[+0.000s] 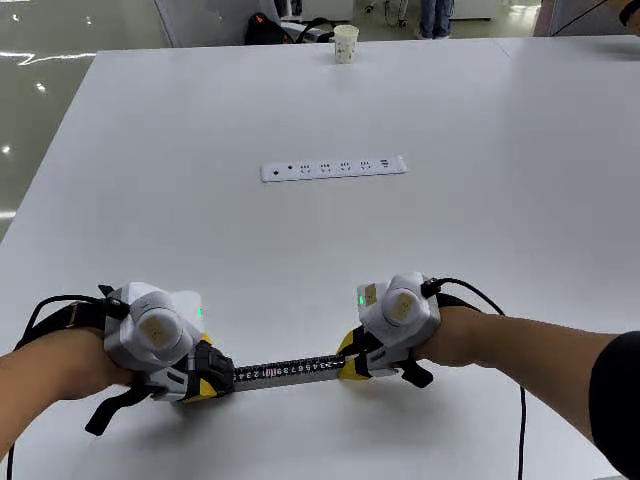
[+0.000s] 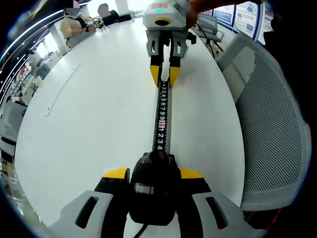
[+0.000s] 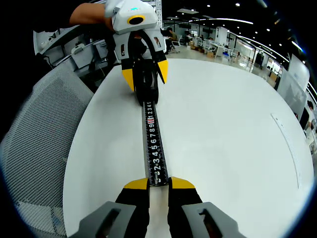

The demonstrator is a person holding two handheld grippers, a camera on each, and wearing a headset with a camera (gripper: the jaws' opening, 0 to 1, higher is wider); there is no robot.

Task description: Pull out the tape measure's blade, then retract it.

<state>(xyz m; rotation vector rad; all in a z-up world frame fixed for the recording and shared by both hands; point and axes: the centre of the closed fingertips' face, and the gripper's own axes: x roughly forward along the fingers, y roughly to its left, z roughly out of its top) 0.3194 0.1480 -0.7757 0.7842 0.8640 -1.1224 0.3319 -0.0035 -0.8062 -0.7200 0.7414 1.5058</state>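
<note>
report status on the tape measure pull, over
Left gripper shut on tape measure case. Right gripper shut on end of blade, out and straight between the two. Power strip and paper cup far off, not in the way.

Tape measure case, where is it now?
Case clamped in the left gripper, near-left of the table in head view; blade runs right to the right gripper.

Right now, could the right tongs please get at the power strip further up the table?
Probably not yet: the right tongs are shut on the blade, so they are busy. The table between them and the power strip lies bare, so the path looks free.
</note>
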